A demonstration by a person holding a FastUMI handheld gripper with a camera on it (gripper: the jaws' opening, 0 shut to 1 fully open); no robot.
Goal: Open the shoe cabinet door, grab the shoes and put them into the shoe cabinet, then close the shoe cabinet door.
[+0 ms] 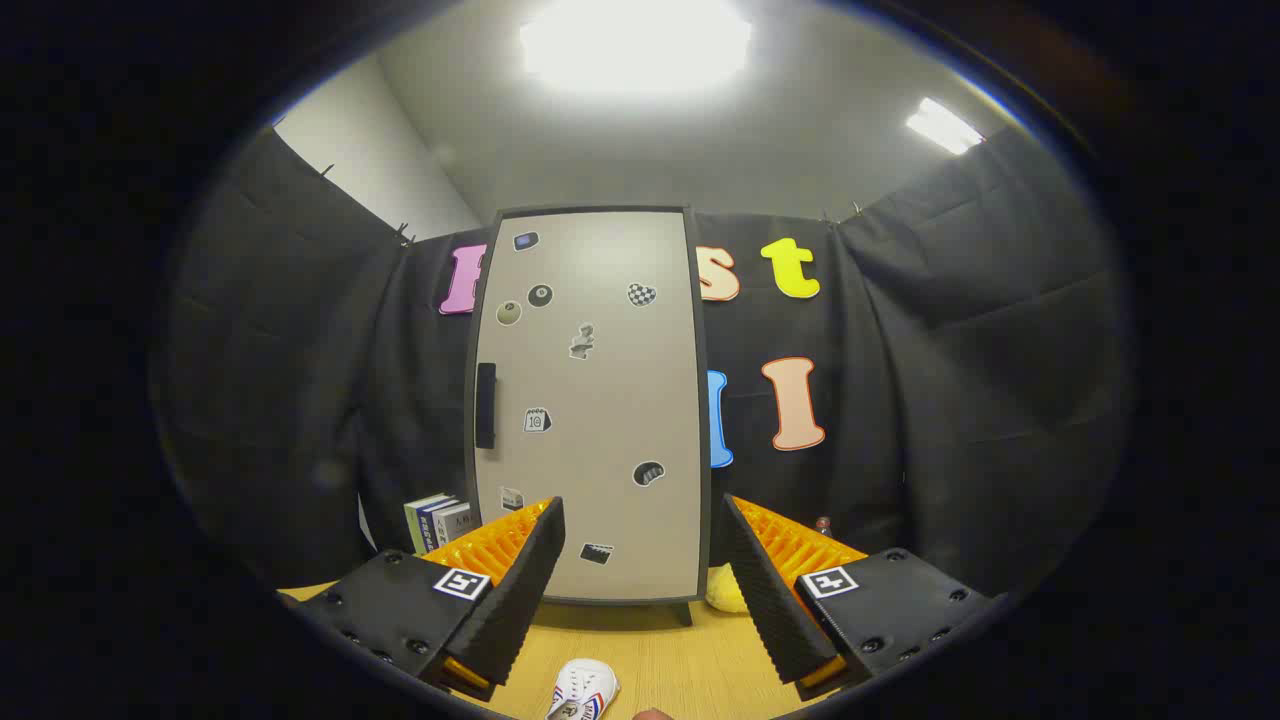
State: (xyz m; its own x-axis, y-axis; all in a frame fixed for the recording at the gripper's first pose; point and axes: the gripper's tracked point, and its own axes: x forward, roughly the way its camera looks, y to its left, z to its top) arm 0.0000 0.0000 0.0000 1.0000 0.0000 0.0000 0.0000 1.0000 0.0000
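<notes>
gripper (640,580) spread wide – cabinet door (595,400) closed (shoe (583,690) between fingers)

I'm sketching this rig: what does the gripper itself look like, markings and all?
The gripper has two wedge-shaped fingers with ribbed inner pads. Each sits on a blocky mount studded with round screws and carries a square black-and-white fiducial tag on top. Its fingers are spread open.

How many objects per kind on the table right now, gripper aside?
Shoe cabinet, door shut: 1
White shoe, on the table between the open gripper fingers: 1
Books, left of the cabinet: 3, apparently
Yellow soft item, by the cabinet's right foot: 1
Total: 6
</notes>
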